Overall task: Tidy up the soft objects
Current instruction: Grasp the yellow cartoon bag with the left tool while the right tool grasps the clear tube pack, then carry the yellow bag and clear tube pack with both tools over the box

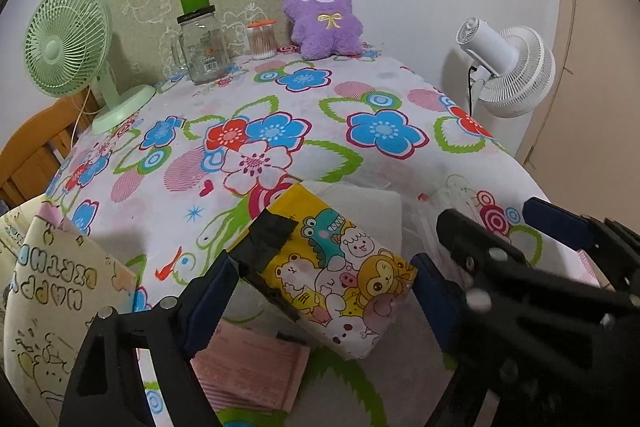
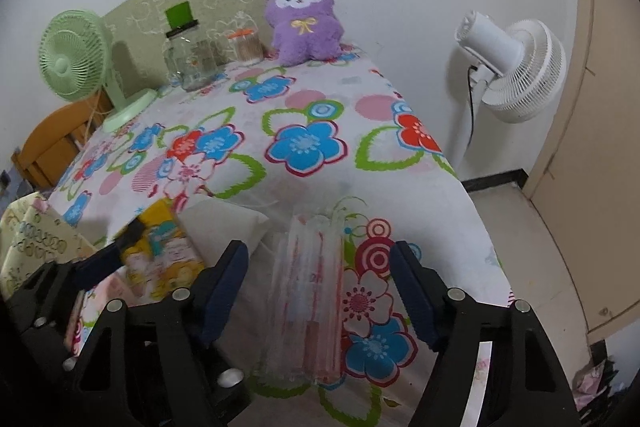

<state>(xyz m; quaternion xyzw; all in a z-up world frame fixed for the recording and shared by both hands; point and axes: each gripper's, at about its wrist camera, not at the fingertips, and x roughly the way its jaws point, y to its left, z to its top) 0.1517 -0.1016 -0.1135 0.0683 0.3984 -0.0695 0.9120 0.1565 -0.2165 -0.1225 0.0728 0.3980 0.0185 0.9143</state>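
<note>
Left hand-held gripper (image 1: 324,291): matte black plastic frame showing triangular cut-outs and round silver screw heads, with dark blue ribbed pads (image 1: 208,307) lining its fingers. Right hand-held gripper (image 2: 320,291): matching black frame, silver screws, blue ribbed pads (image 2: 222,291).

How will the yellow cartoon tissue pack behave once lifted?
The tissue pack, between the left hand-held gripper's fingers, is probably light and squashy: its corners look rounded. The glossy wrapper may be slippery. It shouldn't roll, being blocky.
</note>
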